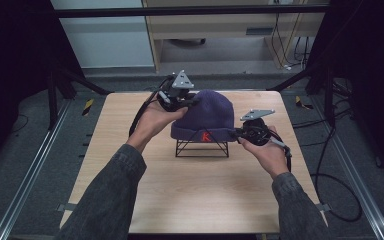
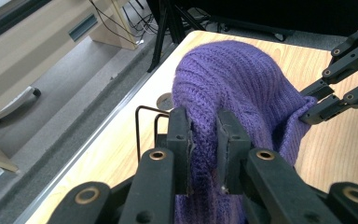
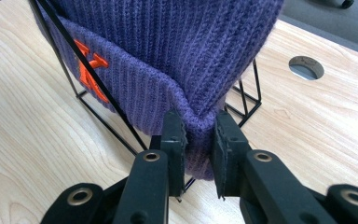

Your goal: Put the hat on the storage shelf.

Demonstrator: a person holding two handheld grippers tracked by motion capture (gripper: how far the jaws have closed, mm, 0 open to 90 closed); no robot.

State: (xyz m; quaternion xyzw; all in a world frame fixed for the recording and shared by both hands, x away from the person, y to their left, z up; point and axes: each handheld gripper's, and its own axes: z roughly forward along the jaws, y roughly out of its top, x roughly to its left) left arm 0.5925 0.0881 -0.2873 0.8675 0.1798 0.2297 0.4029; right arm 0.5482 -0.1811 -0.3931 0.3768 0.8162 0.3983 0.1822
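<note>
Beanie: a purple ribbed knit beanie (image 1: 209,116) is seen at the centre of the high view, draped over a black wire stand (image 1: 201,148) near the middle of the wooden table (image 1: 190,195).
Stand and load: the stand is a bare open frame of thin black rods; the beanie alone is carried on it, the rods being visible below the folded cuff and, in the right gripper view, running across the front of the cuff (image 3: 121,84).
Orientation: the crown is turned towards the top of the high view and the cuff towards the bottom; the long axis of the cuff runs left to right across the frame.
Mark: an orange letter K (image 1: 206,136) is shown on the cuff, facing the lower edge of the high view; it appears at upper left in the right gripper view.
Left gripper: the left gripper (image 2: 204,140) is held at the crown's upper left side in the high view; a fold of knit is pinched between its two black jaws.
Right gripper: the right gripper (image 3: 198,140) is held at the right end of the cuff; the corner of the cuff is pinched between its jaws.
Table detail: a round hole (image 3: 306,67) in the tabletop is seen at upper right of the right gripper view.
</note>
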